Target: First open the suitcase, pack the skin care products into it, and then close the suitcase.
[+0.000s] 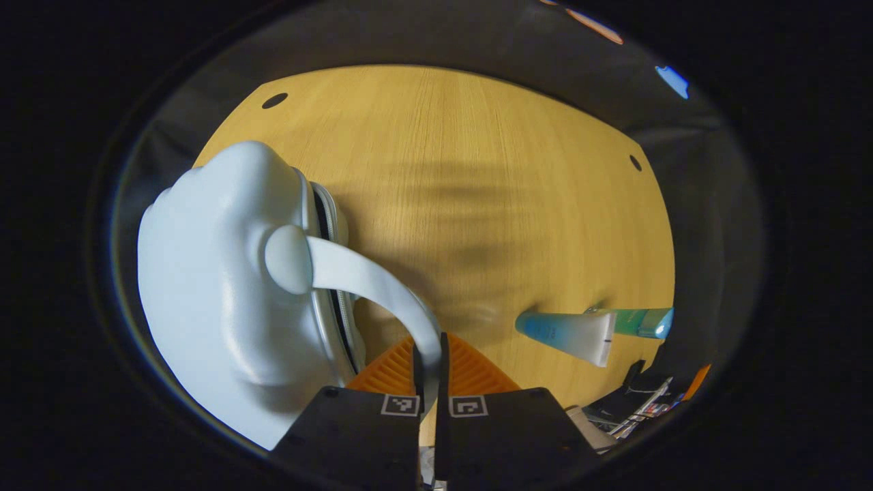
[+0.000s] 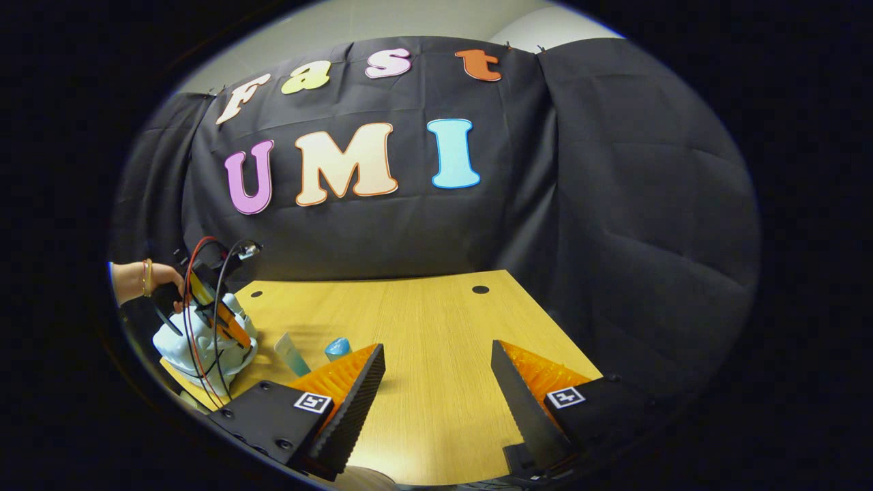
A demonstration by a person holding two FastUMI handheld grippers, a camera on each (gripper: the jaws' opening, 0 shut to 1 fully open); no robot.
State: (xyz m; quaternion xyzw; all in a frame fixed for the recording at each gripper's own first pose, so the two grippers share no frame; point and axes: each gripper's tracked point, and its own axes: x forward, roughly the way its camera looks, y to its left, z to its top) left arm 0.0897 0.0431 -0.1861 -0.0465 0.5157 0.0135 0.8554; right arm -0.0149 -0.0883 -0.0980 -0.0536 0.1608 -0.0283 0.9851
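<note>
the suitcase is a small pale shell, smooth and glossy, moulded in soft rounded bulges, lying at the left of the table with its zip seam facing the open wood. its handle is a curved pale strap rooted in a round boss, and the left hand-held gripper is clenched on the strap's far end, both fingers pinching it with almost no gap.

the risk, as i judge it, sits in that pinch. the strap looks slick and narrow, so a pull could let it slide out of the fingers. and a handle is no zip pull: tugging here may lift or drag the whole light shell across the table rather than open the seam, and could swing it into the tubes.

two skin care products lie well apart from the case on the right: a blue-and-white tube with a flat crimped end, and a green tube touching or overlapping it. both look soft, squeezable and likely to roll or skid.

the right hand-held gripper hangs released over bare wood, jaws spread wide, holding nothing. in its view a hand grips the other tool over the case.

the table is pale wood grain with small dark holes.
</note>
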